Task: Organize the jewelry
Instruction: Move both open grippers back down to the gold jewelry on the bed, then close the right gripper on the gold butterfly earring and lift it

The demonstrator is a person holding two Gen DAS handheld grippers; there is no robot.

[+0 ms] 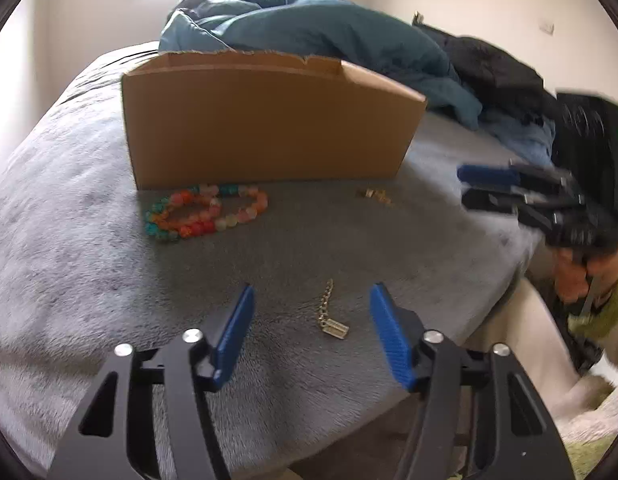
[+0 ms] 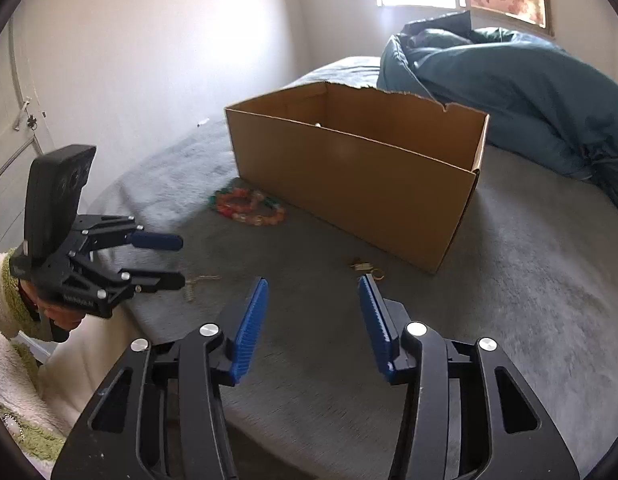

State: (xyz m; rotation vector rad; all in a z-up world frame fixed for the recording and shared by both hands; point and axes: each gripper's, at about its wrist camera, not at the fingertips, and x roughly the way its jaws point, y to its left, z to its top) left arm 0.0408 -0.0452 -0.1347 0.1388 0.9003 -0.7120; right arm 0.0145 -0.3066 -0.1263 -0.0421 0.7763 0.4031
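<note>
One gold chain [image 1: 332, 314] lies on the grey blanket [image 1: 89, 240], its long axis running away from the left gripper [image 1: 311, 300], clasp end nearest; it sits between the spread, empty jaws, untouched. One multicoloured bead bracelet [image 1: 205, 212], coiled in loops, rests against the cardboard box [image 1: 269, 128]. One small gold piece [image 2: 365, 269] lies just ahead of the right gripper [image 2: 313, 292], jaws apart, holding nothing.

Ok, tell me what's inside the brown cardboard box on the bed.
The open brown cardboard box shows bare inner walls and one small white speck just above the near rim. Its floor is hidden behind the front wall, so the contents cannot be told.
</note>
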